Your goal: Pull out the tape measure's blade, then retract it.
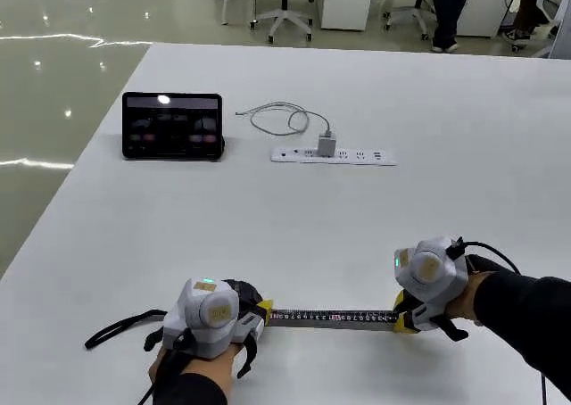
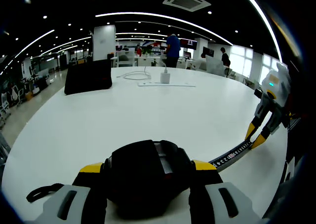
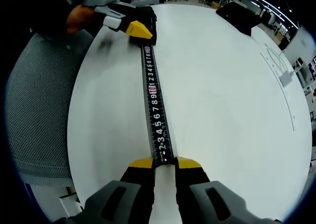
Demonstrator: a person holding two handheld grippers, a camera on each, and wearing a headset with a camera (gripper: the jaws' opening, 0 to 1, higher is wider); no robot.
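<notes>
Left claw (image 2: 147,166) clamped round the black tape measure case (image 1: 244,293); case sits on the white table (image 1: 357,235) near its front edge, wrist strap (image 1: 120,326) trailing off to the left; right claw (image 3: 164,162) closed on the free end of the blade (image 3: 155,100), a yellow tip on either side of it; blade runs straight between the two claws, low over the table, can't tell if it touches; my read: pull-out step in hand or about done, retract not yet started; next move likely calls for the right claw to feed the blade end back toward the case under control, left claw pinning the case so it doesn't skid; letting go outright risks the blade whipping in; writing: black numerals on the blade, 2 through 9 legible in the right gripper view, then a red mark, then a second run of digits; no brand readable; far side: dark tablet (image 1: 172,126), white power strip (image 1: 333,155) with charger (image 1: 326,144) plugged in, grey cable (image 1: 281,117) looped behind.
</notes>
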